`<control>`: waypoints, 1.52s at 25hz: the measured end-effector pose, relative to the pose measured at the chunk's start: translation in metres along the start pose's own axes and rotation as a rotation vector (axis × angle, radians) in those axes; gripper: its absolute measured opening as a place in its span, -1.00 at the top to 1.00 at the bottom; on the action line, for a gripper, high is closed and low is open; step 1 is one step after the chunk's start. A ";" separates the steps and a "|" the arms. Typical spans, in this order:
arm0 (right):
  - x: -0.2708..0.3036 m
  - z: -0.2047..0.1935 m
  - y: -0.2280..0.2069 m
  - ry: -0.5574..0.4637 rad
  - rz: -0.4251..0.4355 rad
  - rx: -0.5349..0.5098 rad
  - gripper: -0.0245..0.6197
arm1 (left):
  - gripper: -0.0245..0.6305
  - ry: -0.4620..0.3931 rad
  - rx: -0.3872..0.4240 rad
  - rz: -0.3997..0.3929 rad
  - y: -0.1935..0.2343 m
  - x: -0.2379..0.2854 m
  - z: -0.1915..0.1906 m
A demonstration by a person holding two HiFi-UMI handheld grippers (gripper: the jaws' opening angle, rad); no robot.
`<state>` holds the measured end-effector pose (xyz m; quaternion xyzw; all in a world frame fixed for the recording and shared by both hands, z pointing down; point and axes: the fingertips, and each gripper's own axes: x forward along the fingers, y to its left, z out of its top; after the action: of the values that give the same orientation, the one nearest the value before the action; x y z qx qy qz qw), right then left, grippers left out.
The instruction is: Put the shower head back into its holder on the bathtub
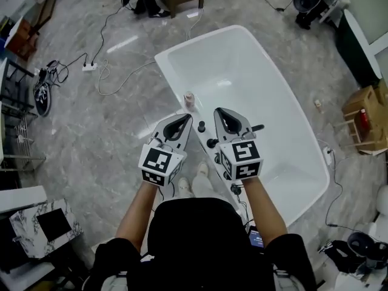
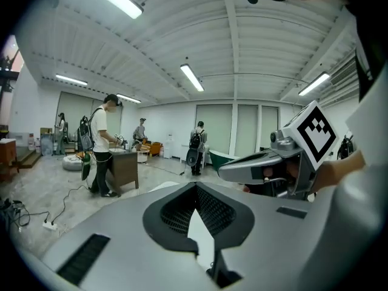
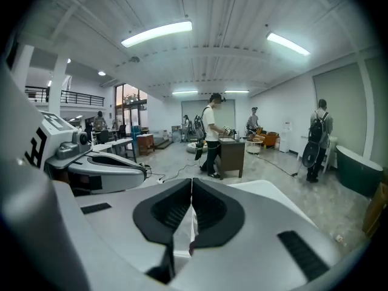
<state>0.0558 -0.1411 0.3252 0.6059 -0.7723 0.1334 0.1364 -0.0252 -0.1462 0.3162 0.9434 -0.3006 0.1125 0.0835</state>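
A white bathtub (image 1: 165, 58) lies below me on a grey marble floor. Black tap fittings (image 1: 211, 142) and a round black knob (image 1: 202, 126) sit on its near left rim, partly hidden by my grippers. Which of them is the shower head or its holder I cannot tell. My left gripper (image 1: 182, 119) hangs over that rim, shut with nothing between its jaws (image 2: 195, 185). My right gripper (image 1: 223, 113) is level beside it over the tub's inside, also shut and empty (image 3: 191, 180). A black lever (image 1: 258, 128) sticks out past the right gripper.
A small pinkish bottle (image 1: 189, 99) stands on the tub rim. Cables and a power strip (image 1: 90, 66) trail on the floor at left. A wooden stool (image 1: 364, 117) stands at right, a marble-patterned box (image 1: 42, 223) at lower left. A person (image 2: 100, 144) stands at a desk (image 2: 124, 168).
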 end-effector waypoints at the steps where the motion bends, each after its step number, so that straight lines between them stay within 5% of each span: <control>1: -0.005 0.006 0.002 -0.013 0.001 -0.004 0.85 | 0.88 -0.011 0.007 0.004 -0.001 -0.005 0.006; 17: -0.062 0.082 0.018 -0.188 -0.016 -0.059 0.85 | 0.88 -0.211 0.044 0.082 -0.003 -0.071 0.101; 38: -0.076 0.105 0.000 -0.274 -0.098 -0.051 0.85 | 0.88 -0.285 0.100 0.122 0.014 -0.092 0.137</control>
<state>0.0677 -0.1120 0.1996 0.6517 -0.7564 0.0233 0.0515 -0.0842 -0.1378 0.1622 0.9328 -0.3601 -0.0029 -0.0143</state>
